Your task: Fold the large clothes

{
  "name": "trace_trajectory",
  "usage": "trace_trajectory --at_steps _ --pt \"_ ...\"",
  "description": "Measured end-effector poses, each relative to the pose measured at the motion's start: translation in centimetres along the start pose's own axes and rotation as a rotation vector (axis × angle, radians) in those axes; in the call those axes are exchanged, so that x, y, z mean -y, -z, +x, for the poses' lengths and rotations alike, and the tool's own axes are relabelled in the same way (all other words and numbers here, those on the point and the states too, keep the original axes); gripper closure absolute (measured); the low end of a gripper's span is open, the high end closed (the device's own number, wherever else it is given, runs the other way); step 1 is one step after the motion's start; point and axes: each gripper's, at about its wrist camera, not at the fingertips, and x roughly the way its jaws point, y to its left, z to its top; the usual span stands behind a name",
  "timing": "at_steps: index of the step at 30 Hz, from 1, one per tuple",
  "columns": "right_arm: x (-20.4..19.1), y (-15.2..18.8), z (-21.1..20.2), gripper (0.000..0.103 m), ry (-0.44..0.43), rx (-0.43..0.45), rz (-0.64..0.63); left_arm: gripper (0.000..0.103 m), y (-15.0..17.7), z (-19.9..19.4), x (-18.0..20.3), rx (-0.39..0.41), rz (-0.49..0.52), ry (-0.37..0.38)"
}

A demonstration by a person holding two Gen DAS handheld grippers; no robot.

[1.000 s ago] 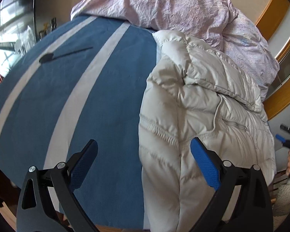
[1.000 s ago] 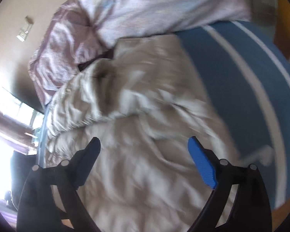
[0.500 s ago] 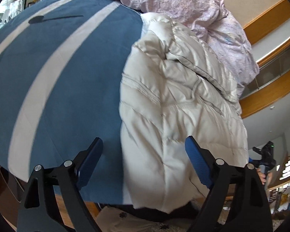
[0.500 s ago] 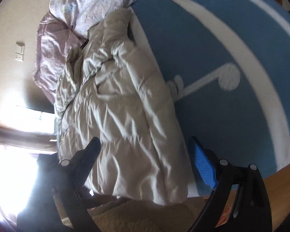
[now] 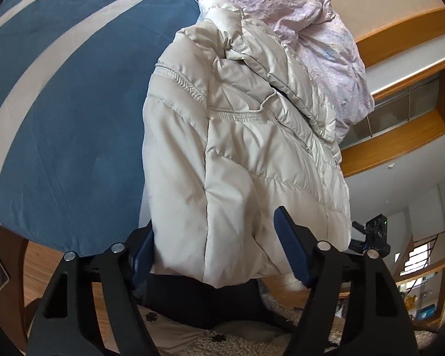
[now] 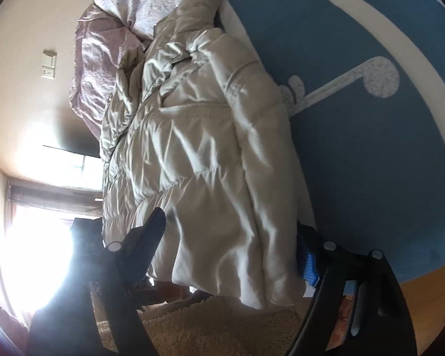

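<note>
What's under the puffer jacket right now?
The puffer jacket lies on the blue striped bedspread, its hem hanging over the bed's edge. Its far end meets the crumpled pink duvet. Whatever is beneath its middle is covered.

Cream quilted puffer jacket (image 5: 252, 154) between the fingers — satiny sheen; blue white-striped bed cover (image 5: 74, 103) beyond — matt cloth; crumpled lilac duvet (image 5: 281, 3), crinkly.

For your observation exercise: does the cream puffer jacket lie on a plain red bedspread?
No. The jacket lies on a blue bedspread with white stripes.
</note>
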Motion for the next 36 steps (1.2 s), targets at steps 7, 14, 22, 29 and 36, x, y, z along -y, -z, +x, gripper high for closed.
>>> trace_trajectory --at_steps 7,14,22,29,36 --pt "-0.5 1.1 0.6 0.034 -0.039 -0.002 -0.023 0.037 0.3 0.9 0.4 0.003 -0.011 0.029" --pt "-2.4 1.7 -0.2 0.080 -0.026 0.051 -0.053 0.079 0.1 0.2 0.7 0.038 -0.019 0.010" --pt "-5.8 1.9 -2.7 0.086 -0.025 0.201 -0.119 0.088 -1.2 -2.7 2.6 0.160 0.021 0.006" --pt "-9.7 2.6 -5.4 0.088 -0.030 0.348 -0.227 0.090 -2.0 -6.2 5.4 0.304 0.108 -0.005" --pt "-12.4 3.2 -8.0 0.088 -0.050 0.454 -0.295 0.091 -2.7 -9.3 7.4 0.387 0.164 0.000"
